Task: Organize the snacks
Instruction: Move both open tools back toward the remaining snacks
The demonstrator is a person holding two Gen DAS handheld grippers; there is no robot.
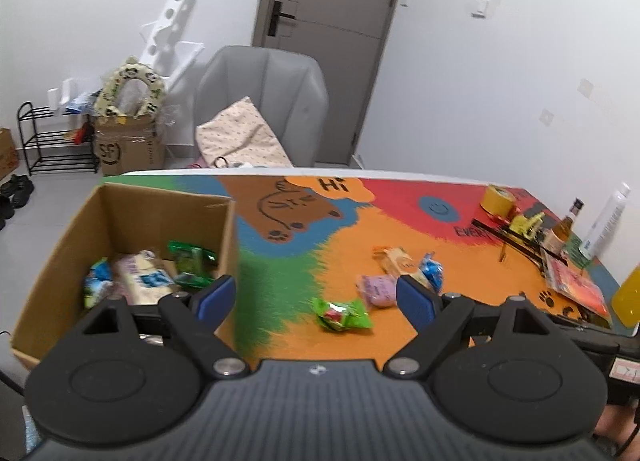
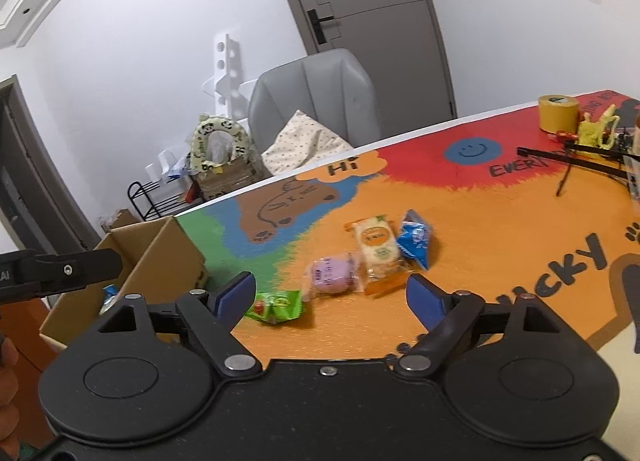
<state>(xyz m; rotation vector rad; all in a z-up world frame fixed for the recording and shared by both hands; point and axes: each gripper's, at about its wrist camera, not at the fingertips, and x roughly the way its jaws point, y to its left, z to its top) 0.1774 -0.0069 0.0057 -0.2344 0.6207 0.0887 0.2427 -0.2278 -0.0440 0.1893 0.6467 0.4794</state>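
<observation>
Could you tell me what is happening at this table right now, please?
A person holds a tool in each hand and is sorting snacks into the cardboard box. Several packets already lie inside. Four remain on the colourful mat: a green packet, a pink one, an orange one and a blue one. The left tool and right tool are both open and empty.

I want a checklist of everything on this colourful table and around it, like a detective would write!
Surface: colourful cartoon table mat, orange, red, green and blue.
Job's things: green packet, purple packet, orange packet and blue packet loose on the mat; open cardboard box already holds several snacks.
Clutter: yellow tape roll, glass bottle, white bottle.
Grippers: left gripper and right gripper open, empty.
Cables: nothing seen.
Surroundings: grey chair, grey door, black wire rack.
</observation>
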